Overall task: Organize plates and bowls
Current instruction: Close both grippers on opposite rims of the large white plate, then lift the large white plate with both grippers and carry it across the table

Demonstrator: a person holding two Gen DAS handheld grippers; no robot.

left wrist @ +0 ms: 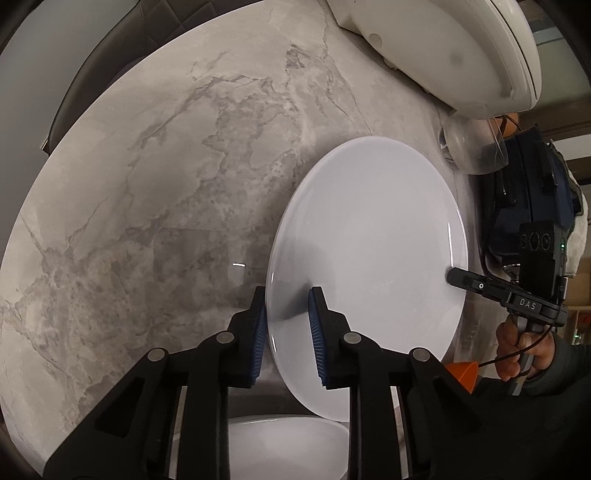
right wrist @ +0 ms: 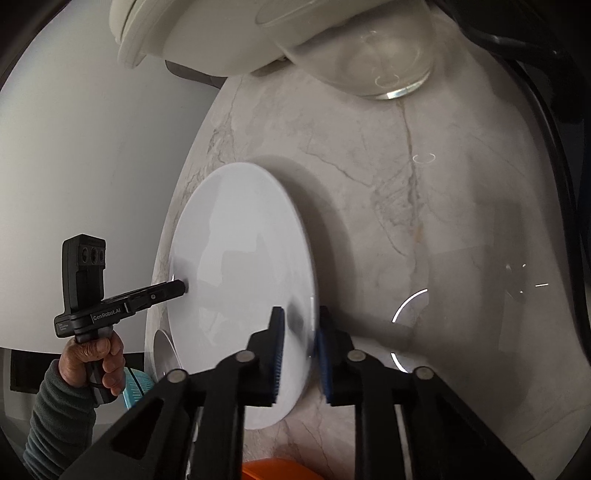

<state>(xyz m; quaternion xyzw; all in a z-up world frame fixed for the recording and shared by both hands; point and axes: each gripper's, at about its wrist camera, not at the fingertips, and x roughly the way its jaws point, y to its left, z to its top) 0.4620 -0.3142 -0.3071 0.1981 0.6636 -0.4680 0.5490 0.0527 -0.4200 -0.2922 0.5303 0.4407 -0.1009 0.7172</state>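
So both grippers are on the same white plate [left wrist: 369, 273] right now, one on each side of the rim. The left gripper [left wrist: 288, 332] has its blue pads closed down on the near edge, one pad above and one under the rim. The right gripper [right wrist: 299, 354] is pinched on the opposite edge, jaws nearly all the way shut with just the thin rim between them. The plate sits over the marble table [left wrist: 147, 203], and it looks slightly tilted or just lifted, though I honestly can't tell if it's touching the surface.

My guess is the step here is carrying this plate over to a stack. To do it well I'd keep both hands level with each other and move them together, since glazed rims are slippery and a thin pinch like this can let go if one side twists. Slow and flat, then lower it straight down.

Stuff that's hard to read: another white dish [left wrist: 288, 443] sits right below the left gripper, mostly hidden behind the jaws, so plate or bowl I can't say. A glass bowl [right wrist: 391, 62] sits at the far end, partly tucked under a big white appliance [right wrist: 207, 33] that's cut off. Something orange [right wrist: 273, 469] pokes in at the bottom edge, no idea what
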